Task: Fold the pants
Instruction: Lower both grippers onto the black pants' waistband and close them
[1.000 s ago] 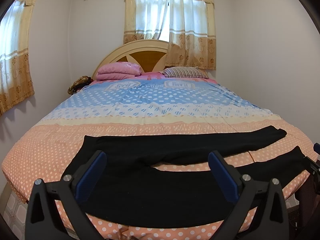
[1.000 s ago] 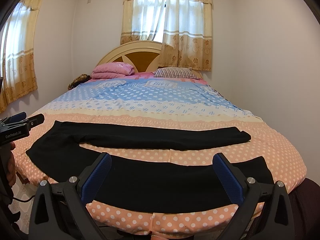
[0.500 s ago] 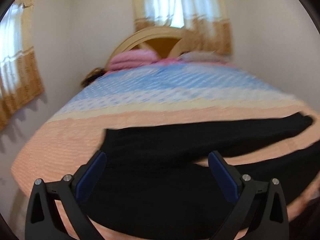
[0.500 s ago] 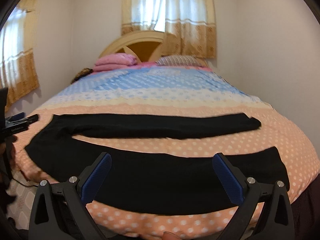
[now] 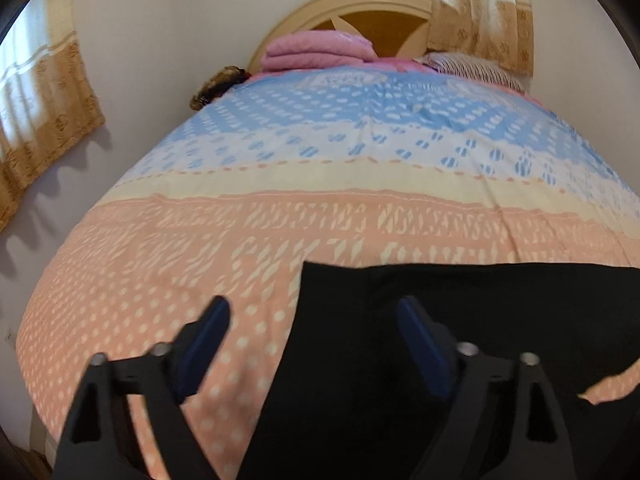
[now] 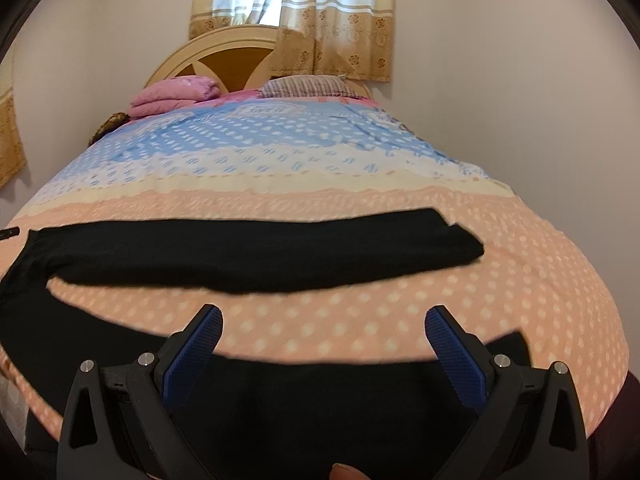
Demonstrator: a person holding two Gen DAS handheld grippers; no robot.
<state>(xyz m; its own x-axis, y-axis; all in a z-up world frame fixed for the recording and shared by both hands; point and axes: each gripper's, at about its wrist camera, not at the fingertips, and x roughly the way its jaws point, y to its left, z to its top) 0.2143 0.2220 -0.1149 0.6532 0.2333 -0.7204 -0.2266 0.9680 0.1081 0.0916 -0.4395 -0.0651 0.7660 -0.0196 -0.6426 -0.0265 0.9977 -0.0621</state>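
Observation:
Black pants lie flat across the foot of the bed, legs spread apart and pointing right. In the left wrist view the waist end fills the lower right. My left gripper is open, low over the waistband's left edge. My right gripper is open above the near leg, close to the bed's front edge. The far leg ends at a cuff.
The bed has a peach, cream and blue dotted cover. Folded pink blankets and a striped pillow lie by the headboard. Walls and curtains surround the bed.
Both grippers have moved forward and down toward the pants. The left one swung left to the waistband edge. Both stay open.

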